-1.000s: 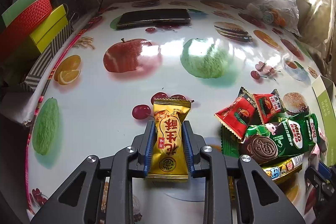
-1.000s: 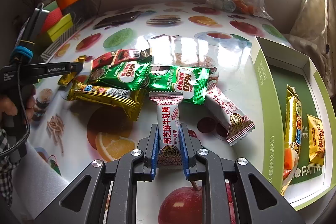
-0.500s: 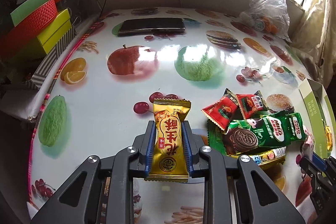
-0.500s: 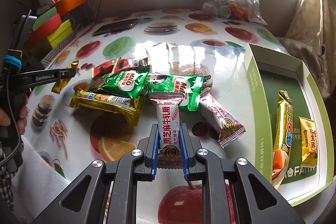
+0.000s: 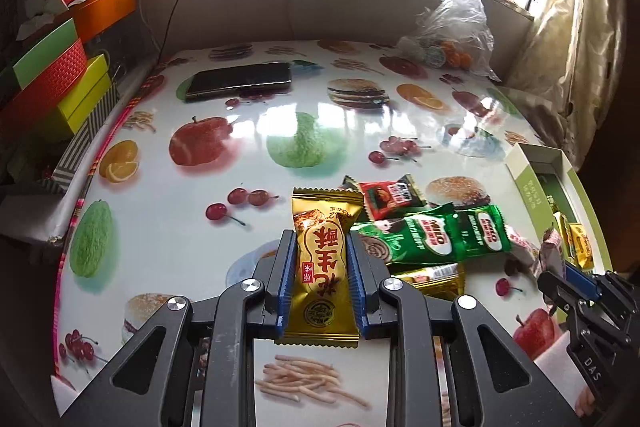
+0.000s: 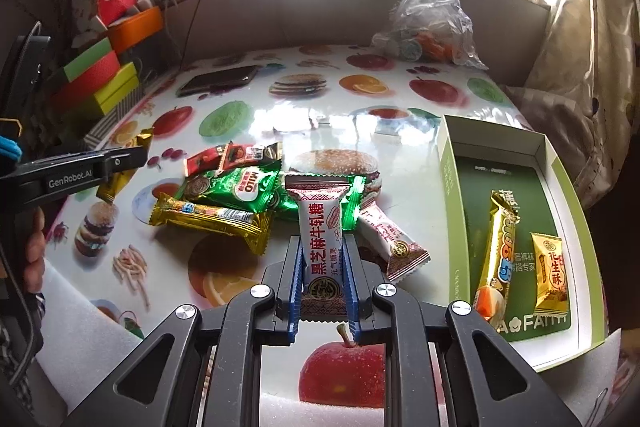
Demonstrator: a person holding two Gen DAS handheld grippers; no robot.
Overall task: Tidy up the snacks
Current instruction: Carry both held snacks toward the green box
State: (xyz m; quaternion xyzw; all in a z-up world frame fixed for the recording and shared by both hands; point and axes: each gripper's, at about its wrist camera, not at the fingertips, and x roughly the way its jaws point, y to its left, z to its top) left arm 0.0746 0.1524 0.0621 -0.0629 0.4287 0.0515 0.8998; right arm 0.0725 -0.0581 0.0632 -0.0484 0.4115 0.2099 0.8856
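My left gripper [image 5: 320, 241] is shut on a gold peanut-candy packet [image 5: 322, 259], held clear of the fruit-print table. Just to its right lies the snack pile: green Milo packets [image 5: 436, 239] and a red packet [image 5: 390, 195]. My right gripper [image 6: 322, 247] is shut on a white sesame-nougat packet [image 6: 320, 227], lifted in front of the pile. A second white packet [image 6: 394, 243] lies on the table to its right. The green box [image 6: 448, 187] at the right holds a gold bar [image 6: 498, 251] and a gold peanut packet [image 6: 552, 275].
A phone [image 5: 240, 79] lies at the table's far side and a clear plastic bag [image 5: 452, 27] stands at the far right corner. Coloured boxes [image 5: 60, 83] are stacked along the left edge. A hand [image 6: 34, 255] holds the left gripper's handle.
Both grippers have risen with their packets, so more of the table and window shows. The left one has also shifted right, toward the pile and the box.
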